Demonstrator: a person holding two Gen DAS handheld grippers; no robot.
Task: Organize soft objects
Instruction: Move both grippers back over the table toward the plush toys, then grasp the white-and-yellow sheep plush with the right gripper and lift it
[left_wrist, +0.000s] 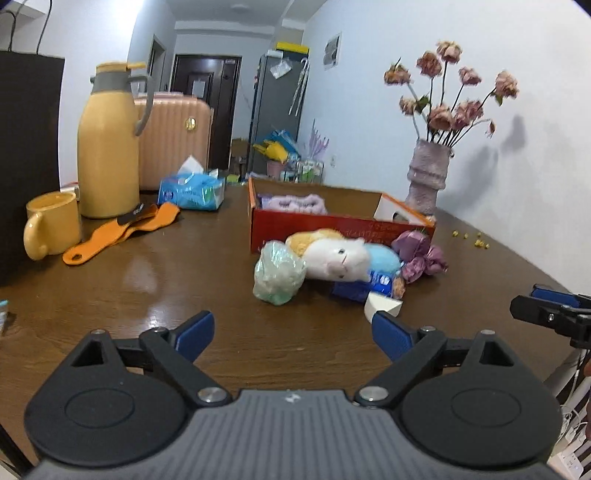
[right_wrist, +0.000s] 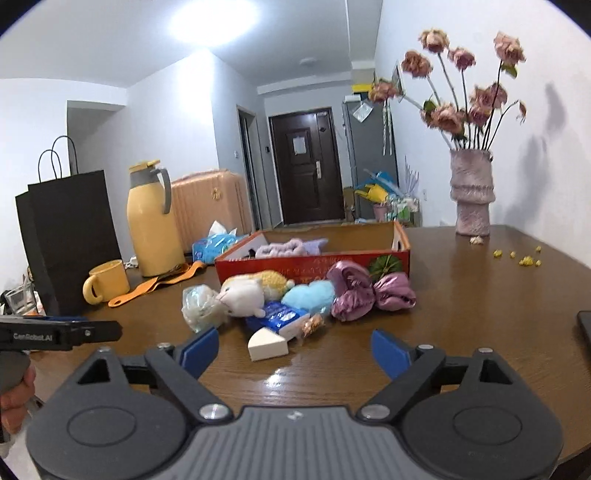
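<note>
soft pile waits in front of the box

left wrist view: your left gripper (left_wrist: 291, 334) hovers over the wooden table (left_wrist: 147, 280), jaws spread wide with nothing between them. ahead, the plush toy (left_wrist: 338, 258) lies among a green bag (left_wrist: 277, 273) and purple cloth (left_wrist: 419, 254), just before the red box (left_wrist: 332, 225).

right wrist view: your right gripper (right_wrist: 295, 350) gapes empty too (a white wedge (right_wrist: 267, 345) sits just beyond it). a lilac headband (right_wrist: 284, 246) lies inside the box.

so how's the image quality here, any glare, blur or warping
Left wrist view: the plush toy and dried flowers are motion-smeared, and soft glare lies on the table. Right wrist view: the ceiling light is blown out and glints off the table. Both views bend the walls at the edges.
</note>
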